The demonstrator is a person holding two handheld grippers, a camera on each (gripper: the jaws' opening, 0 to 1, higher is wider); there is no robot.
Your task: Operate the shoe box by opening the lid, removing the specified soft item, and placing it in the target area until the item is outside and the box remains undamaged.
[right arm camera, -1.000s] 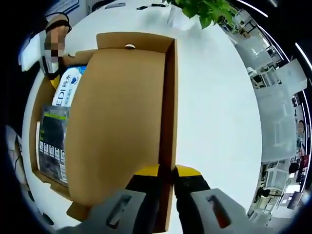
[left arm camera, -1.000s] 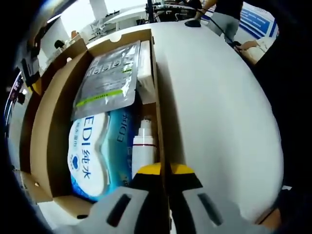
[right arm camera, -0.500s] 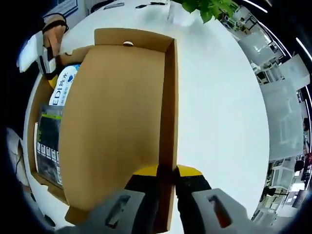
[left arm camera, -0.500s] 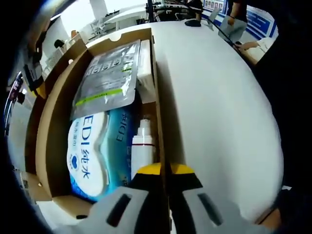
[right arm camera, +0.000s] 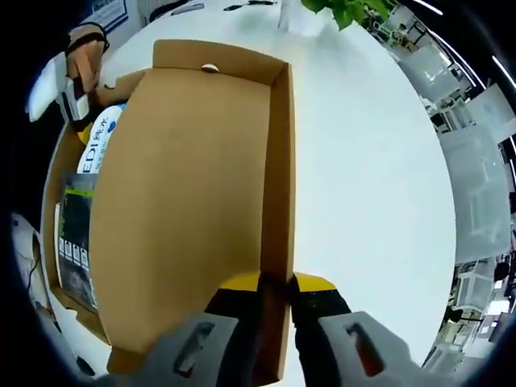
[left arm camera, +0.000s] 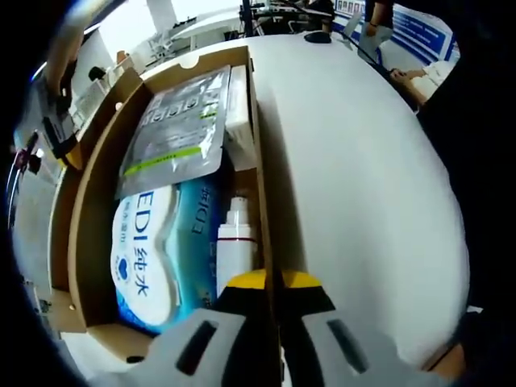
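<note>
Both grippers clamp cardboard: left gripper [left arm camera: 270, 284] on the shoe box [left arm camera: 260, 161] wall, right gripper [right arm camera: 276, 282] on the raised lid [right arm camera: 185, 218] edge.

Matt brown cardboard forms the shoe box [left arm camera: 260, 161] and its lid [right arm camera: 185, 218]; inside, a glossy plastic wipes pack [left arm camera: 157, 258], a shiny foil pouch [left arm camera: 179, 129], on a smooth white desk [left arm camera: 363, 185].

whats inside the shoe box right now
In the shoe box: a grey foil pouch overlapping a blue wet-wipes pack, a white bottle beside the pack, a white item by the wall. Anything beneath is covered.
</note>
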